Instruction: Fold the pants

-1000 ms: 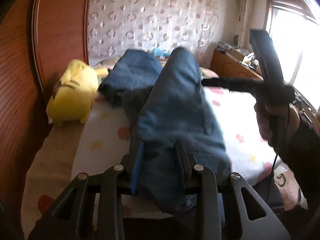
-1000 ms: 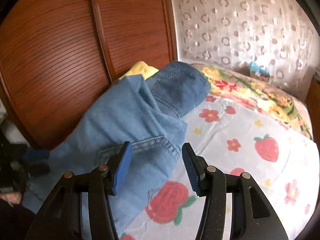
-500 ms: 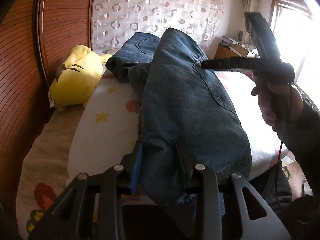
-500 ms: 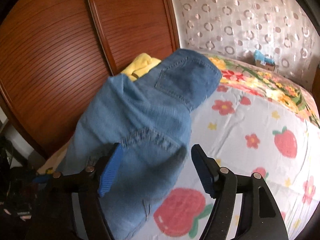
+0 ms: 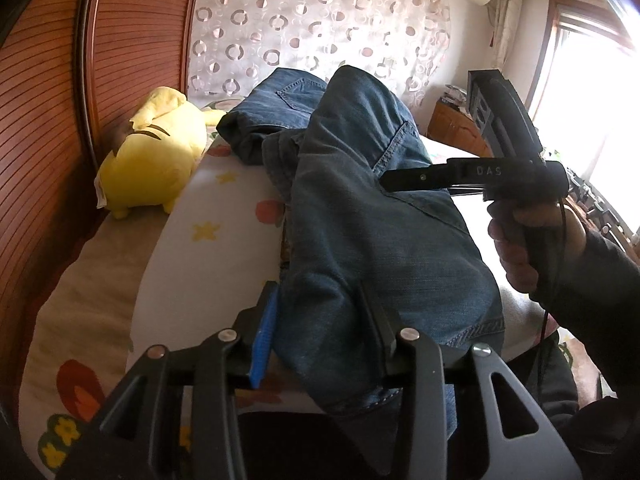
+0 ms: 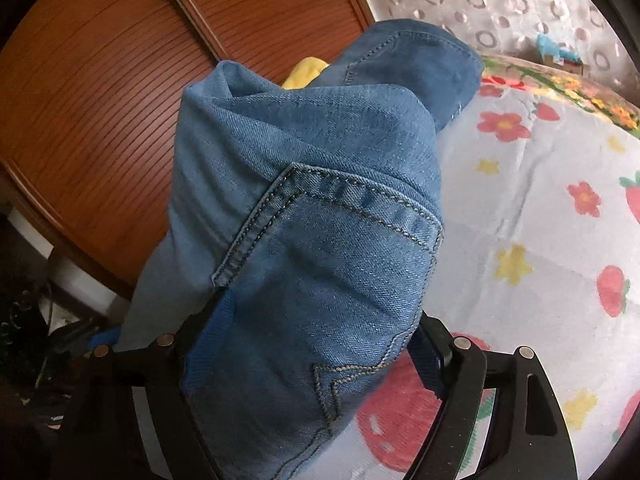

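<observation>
Blue jeans [image 5: 360, 220] lie in a bunched fold along the flowered bed sheet [image 5: 208, 248]. My left gripper [image 5: 316, 296] has the near end of the denim between its fingers. The cloth touches both pads while the jaws are opening. My right gripper [image 5: 390, 180], held by a hand [image 5: 520, 248], pokes into the fold from the right. In the right wrist view a thick pocket part of the jeans [image 6: 320, 200] bulges between the wide fingers of the right gripper [image 6: 320, 320] and hides their tips. Those jaws are closing.
A yellow plush toy [image 5: 152, 160] lies at the bed's left edge against the wooden wardrobe [image 5: 40, 120]. A dotted curtain [image 5: 300, 28] hangs behind the bed. A wooden cabinet [image 5: 456, 128] stands by the bright window. Bare sheet [image 6: 520, 200] spreads to the right of the jeans.
The right gripper opened wider, sank and pushed into the denim, which now fills the space between its fingers. The left fingers spread a little around the cloth. The fold settled lower on the bed.
</observation>
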Tool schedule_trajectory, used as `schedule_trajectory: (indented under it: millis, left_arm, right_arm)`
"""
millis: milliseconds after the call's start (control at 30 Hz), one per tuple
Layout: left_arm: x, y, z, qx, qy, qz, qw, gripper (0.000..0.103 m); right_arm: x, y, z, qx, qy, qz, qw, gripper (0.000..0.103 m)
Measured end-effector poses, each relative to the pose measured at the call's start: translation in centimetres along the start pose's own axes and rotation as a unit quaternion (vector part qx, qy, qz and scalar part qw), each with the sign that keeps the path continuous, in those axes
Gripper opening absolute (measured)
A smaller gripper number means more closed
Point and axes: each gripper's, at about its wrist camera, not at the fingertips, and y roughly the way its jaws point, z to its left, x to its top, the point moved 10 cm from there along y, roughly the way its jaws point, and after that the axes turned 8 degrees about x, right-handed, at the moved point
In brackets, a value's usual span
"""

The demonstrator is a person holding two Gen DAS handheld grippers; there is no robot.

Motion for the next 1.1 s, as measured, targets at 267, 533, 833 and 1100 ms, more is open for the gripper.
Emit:
schedule_trajectory:
  millis: [267,533,833,1100]
  left_arm:
    - [0.1,-0.8,-0.1,0.013,0.006,0.008,0.9999,0.038]
    - [2.1,-3.7,0.5,0.014,-0.006,-0.024,0.9996,0.037]
    - [10.2,-7.9,1.6,0.019,-0.003,-0.120,0.9926,0.037]
    - [18.3,-7.4,4.3,0.037,-0.015,-0.156,0.9869,0.037]
  right_arm:
    - [0.5,-2.8,4.0,0.035,-0.040,-0.004,0.999,0.020]
    - [2.9,-6.7,11.2,0.044,-0.097,-0.039,0.994,0.018]
    - [9.6,-7.9,17.2,0.061,-0.176,-0.057,0.981,0.018]
    - [17.4,-6.7,18.3,0.107,-0.180,-0.087,0.974,0.018]
